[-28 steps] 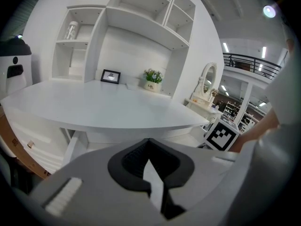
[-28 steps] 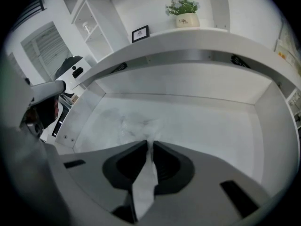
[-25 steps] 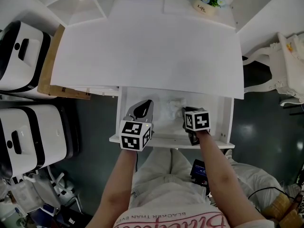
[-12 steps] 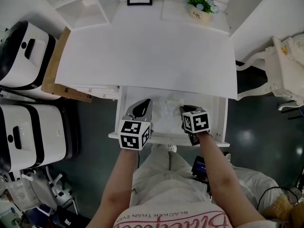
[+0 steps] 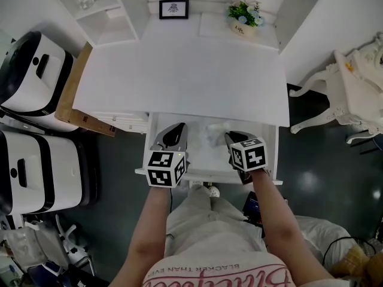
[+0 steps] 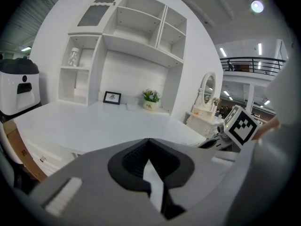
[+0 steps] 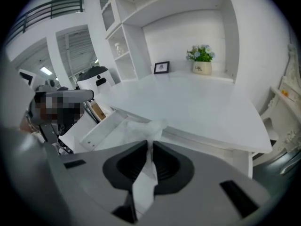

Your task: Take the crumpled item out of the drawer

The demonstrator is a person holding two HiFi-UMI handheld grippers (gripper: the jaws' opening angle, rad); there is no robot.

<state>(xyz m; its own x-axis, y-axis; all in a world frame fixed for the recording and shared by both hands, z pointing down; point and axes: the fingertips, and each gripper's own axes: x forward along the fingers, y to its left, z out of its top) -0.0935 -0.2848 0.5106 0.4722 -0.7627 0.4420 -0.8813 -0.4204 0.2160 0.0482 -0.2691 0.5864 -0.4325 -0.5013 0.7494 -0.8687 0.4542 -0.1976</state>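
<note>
The crumpled white item (image 5: 214,133) hangs over the open white drawer (image 5: 203,173) under the desk (image 5: 179,64). My right gripper (image 5: 230,137) is shut on it. In the right gripper view the crumpled item (image 7: 142,128) bunches out past the right gripper (image 7: 149,143), and a strip of it runs back between the jaws. My left gripper (image 5: 178,127) hovers over the drawer's left half, a short way left of the item. In the left gripper view the left gripper (image 6: 149,141) has its jaws together. A thin white sliver shows in the slit; I cannot tell what it is.
A framed picture (image 5: 173,8) and a potted plant (image 5: 242,14) stand at the desk's back edge. Two white appliances (image 5: 33,70) (image 5: 42,172) and a wooden board (image 5: 69,94) stand left of the desk. A white chair (image 5: 353,94) is at the right.
Both grippers have risen a little over the drawer. The right one keeps its hold, and the crumpled item has come up with it. The head view has shifted towards the desk.
</note>
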